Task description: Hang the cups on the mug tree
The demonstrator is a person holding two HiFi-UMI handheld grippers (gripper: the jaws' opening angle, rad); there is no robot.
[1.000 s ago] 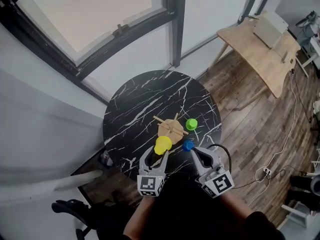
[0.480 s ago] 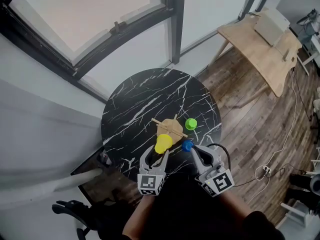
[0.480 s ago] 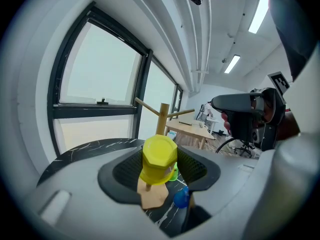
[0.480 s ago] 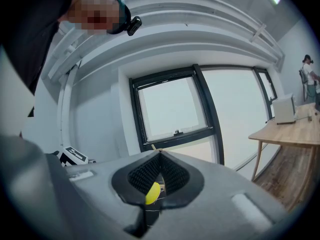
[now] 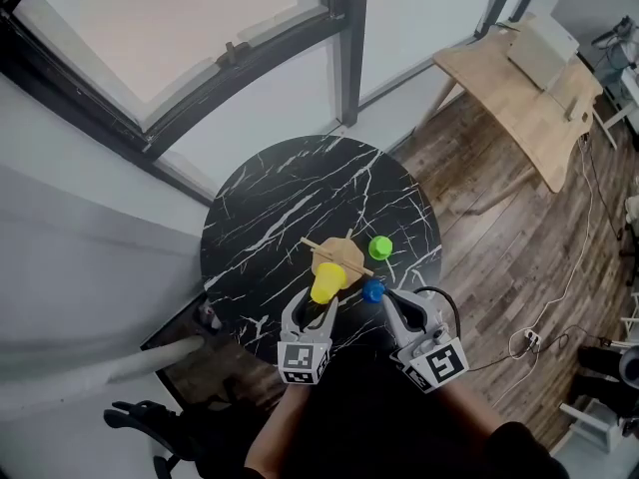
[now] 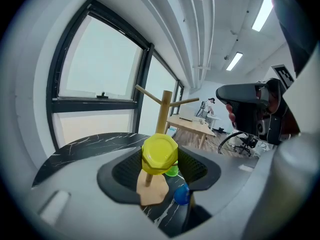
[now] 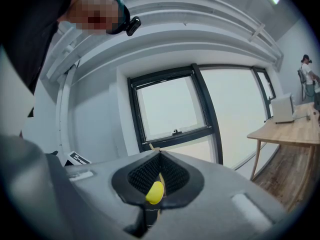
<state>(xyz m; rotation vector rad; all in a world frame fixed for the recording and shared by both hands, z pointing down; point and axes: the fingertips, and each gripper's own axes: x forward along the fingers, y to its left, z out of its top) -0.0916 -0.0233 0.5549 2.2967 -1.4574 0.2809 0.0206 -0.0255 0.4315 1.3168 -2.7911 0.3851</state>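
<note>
Left claw [image 5: 312, 315]: jaws spread wide and just been easing apart. The yellow cup [image 6: 160, 154] fills the gap between the pads, which look to be letting go; no clear gap is visible on either side.

Cup's flat bottom faces the claw, so its handle side should be turned toward the mug tree [image 6: 162, 111]. The handle itself is hidden. Cup sits low against the trunk, with a wooden peg showing just beneath it. Judgement: hanging step at release, seating on the peg unconfirmed.

Right claw [image 5: 391, 309]: jaws closed together, nothing between them. Held level beside the tree, probably parked to keep clear of the left's approach.

Blue cup [image 5: 373, 290] stands on the worktop [image 5: 270, 208], just beside the tree base and close to the right claw's tip. Green cup [image 5: 380, 247] is beside the tree on the right; cannot tell whether it is hung or standing.
</note>
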